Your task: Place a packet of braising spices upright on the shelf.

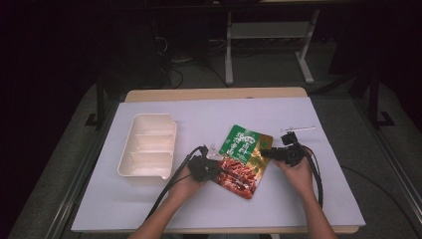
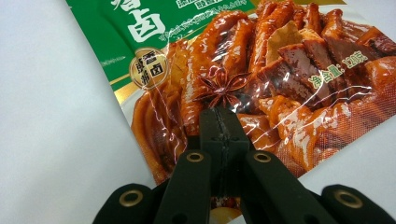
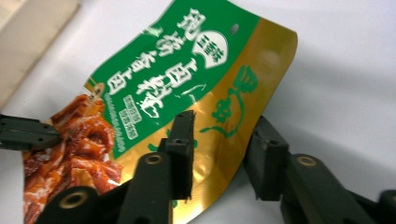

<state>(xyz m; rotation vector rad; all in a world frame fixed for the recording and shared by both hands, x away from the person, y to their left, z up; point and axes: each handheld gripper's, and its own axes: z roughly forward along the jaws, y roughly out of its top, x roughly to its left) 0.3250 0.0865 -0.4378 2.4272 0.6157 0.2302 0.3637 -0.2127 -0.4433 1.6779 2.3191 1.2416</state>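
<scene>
At the left of the white-covered worktop (image 1: 149,209) we see a cream tray (image 1: 148,145) with its compartments bare. Just to its right, our left tongs (image 1: 217,168) are clamped tight on the lower left edge of the snack pouch (image 1: 244,160); in the left gripper view the jaws meet on the glossy printed meat, right below a star anise picture (image 2: 219,88). The pouch lies flat near the middle of the worktop, its green and gold end pointing away from us and its red end toward us, apart from the tray. At its right edge sit our right tongs (image 1: 266,153). Their jaws straddle the gold border, one over the pouch and one beneath its edge, with a gap showing between them, so they are not yet pressing on it.
</scene>
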